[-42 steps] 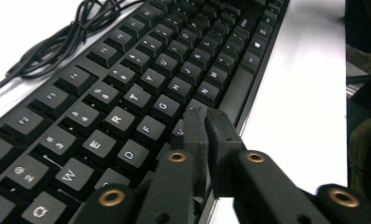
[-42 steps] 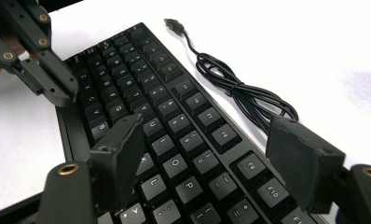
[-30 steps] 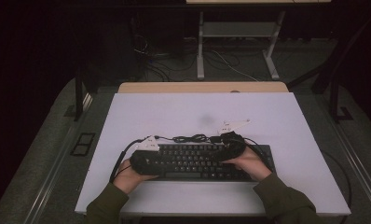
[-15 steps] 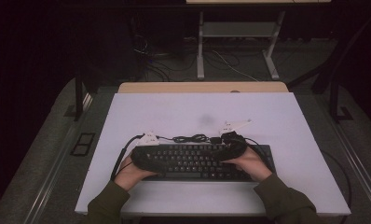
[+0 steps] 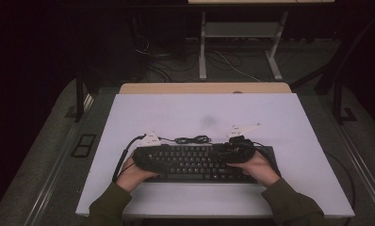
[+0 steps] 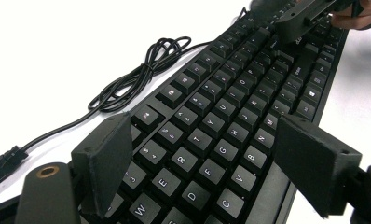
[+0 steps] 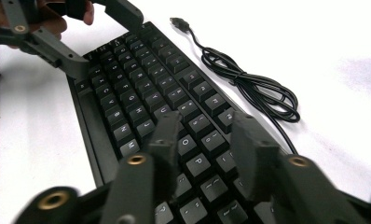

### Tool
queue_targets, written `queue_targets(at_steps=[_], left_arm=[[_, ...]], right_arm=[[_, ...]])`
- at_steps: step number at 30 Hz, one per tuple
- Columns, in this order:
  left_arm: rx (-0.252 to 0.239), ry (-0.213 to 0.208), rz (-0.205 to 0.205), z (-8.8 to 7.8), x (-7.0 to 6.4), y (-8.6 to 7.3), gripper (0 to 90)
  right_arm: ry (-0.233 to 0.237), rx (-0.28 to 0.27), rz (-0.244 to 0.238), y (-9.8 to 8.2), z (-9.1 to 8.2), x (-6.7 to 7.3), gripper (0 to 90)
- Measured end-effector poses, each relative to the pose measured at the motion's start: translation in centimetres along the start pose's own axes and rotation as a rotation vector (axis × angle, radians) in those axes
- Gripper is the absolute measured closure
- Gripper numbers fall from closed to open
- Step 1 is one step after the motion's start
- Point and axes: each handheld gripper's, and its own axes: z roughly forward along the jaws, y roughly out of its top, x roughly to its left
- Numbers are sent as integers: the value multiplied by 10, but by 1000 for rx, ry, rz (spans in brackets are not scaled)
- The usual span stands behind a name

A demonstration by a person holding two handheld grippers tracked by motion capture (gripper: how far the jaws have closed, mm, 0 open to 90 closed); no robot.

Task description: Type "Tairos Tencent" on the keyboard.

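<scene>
A black keyboard [image 5: 199, 162] lies across the near part of the white table [image 5: 204, 113]. Its coiled black cable [image 5: 192, 139] rests just behind it. My left gripper [image 5: 148, 157] hangs over the keyboard's left end. Its jaws stand wide open, one over the number row and the other at the front edge [image 6: 207, 158]. Over the right end, my right gripper [image 5: 237, 150] holds its jaws a smaller gap apart above the O and P keys [image 7: 207, 144], gripping nothing. Each gripper view shows the other gripper far off, the right gripper [image 6: 305, 18] and the left gripper [image 7: 58, 37].
The cable bundle [image 7: 258, 88] ends in a loose USB plug [image 7: 179, 22] on the table behind the keyboard's left end. A wooden strip [image 5: 204, 88] borders the table's far edge. Desk legs and loose wires [image 5: 237, 56] stand on the dark floor beyond.
The left hand and its gripper have edged slightly to the left over the keyboard's end. The keyboard and the right gripper hold their places.
</scene>
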Motion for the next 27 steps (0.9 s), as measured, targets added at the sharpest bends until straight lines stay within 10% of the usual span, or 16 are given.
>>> queue_targets(at_steps=[14, 27], left_arm=[[-10, 5, 4, 1, 1, 1, 190], [-6, 11, 3, 3, 1, 0, 191]], right_arm=[[32, 13, -2, -20, -20, -3, 886], [71, 81, -21, -37, -22, 1, 890]])
